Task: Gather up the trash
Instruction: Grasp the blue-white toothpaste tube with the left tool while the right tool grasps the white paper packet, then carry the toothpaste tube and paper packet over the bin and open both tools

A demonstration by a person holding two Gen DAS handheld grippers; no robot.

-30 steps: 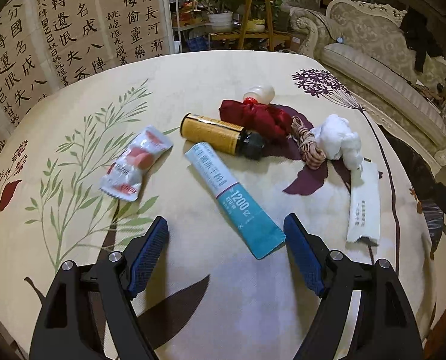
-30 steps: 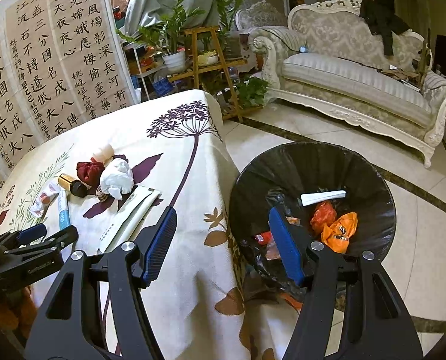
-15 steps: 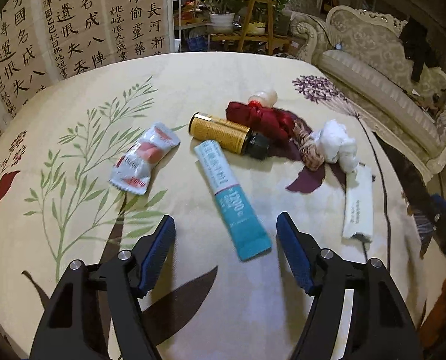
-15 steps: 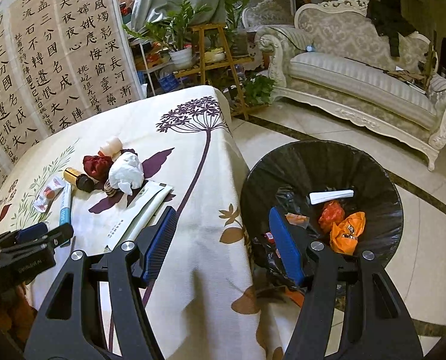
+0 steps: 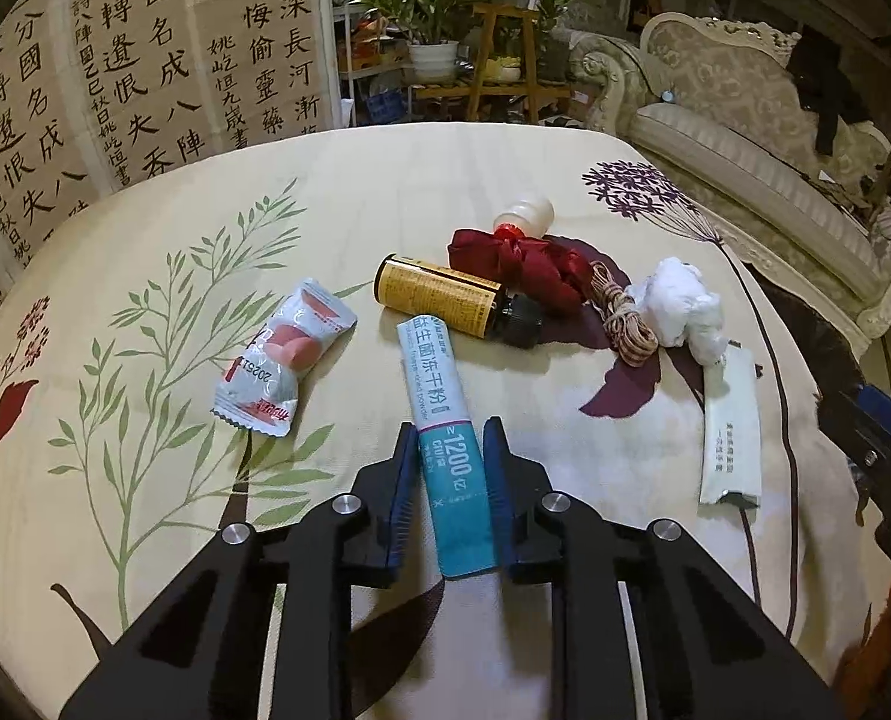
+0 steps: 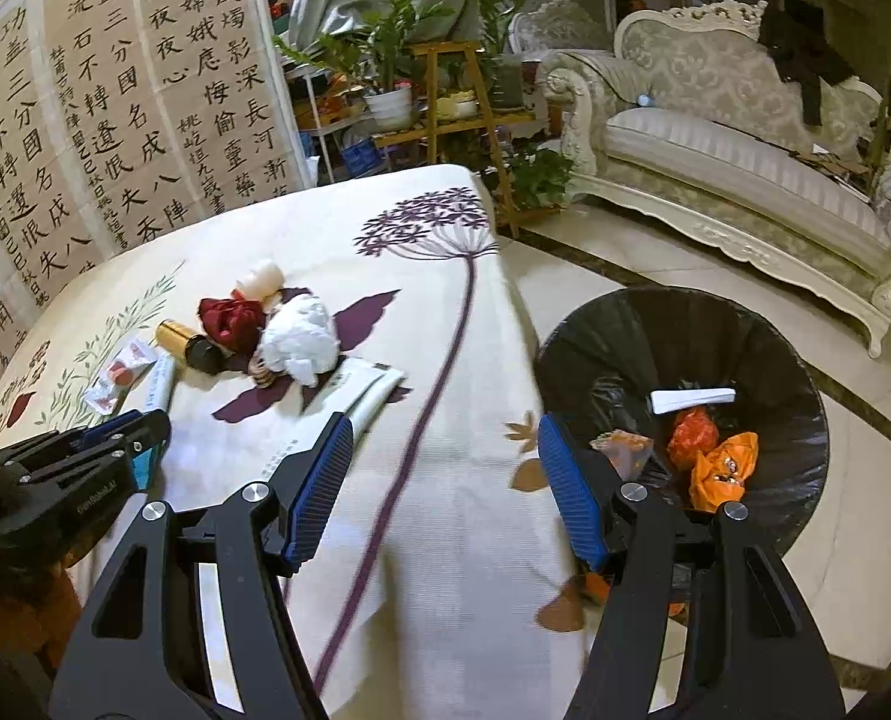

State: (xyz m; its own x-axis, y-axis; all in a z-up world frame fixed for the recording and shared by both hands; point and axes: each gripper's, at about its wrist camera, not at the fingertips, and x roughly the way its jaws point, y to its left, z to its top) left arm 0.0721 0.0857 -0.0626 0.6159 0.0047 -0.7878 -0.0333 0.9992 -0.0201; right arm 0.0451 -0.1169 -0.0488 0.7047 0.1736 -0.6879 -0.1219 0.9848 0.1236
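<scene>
The teal-and-white sachet (image 5: pixel 445 432), the item now being collected, lies flat on the table (image 5: pixel 385 180) with its teal near end between the pads of the left tool (image 5: pixel 448 468); the jaws have just been closing and now pinch the sachet across its narrow width, a hold that judging by the flat, limp packet should let it be lifted by one end. Just left of the sachet lies a pink snack wrapper (image 5: pixel 283 354); just beyond its far end, a yellow-labelled bottle (image 5: pixel 445 300) on its side. Further beyond the sachet sit a red cloth bundle (image 5: pixel 523 264) and a small white bottle (image 5: pixel 523 213); to its right, a coil of cord (image 5: pixel 622 324), a crumpled white tissue (image 5: pixel 682 306) and a pale paper sleeve (image 5: pixel 730 432). These are well enough apart from the sachet for a straight lift. The right tool (image 6: pixel 439 480) stands open and empty over the table's right edge, which drops as hanging cloth. Right of the sachet, past that edge, a black-lined bin (image 6: pixel 643 324) stands on the floor, holding orange wrappers (image 6: pixel 721 462); the way across looks unobstructed, the open tool excepted.
</scene>
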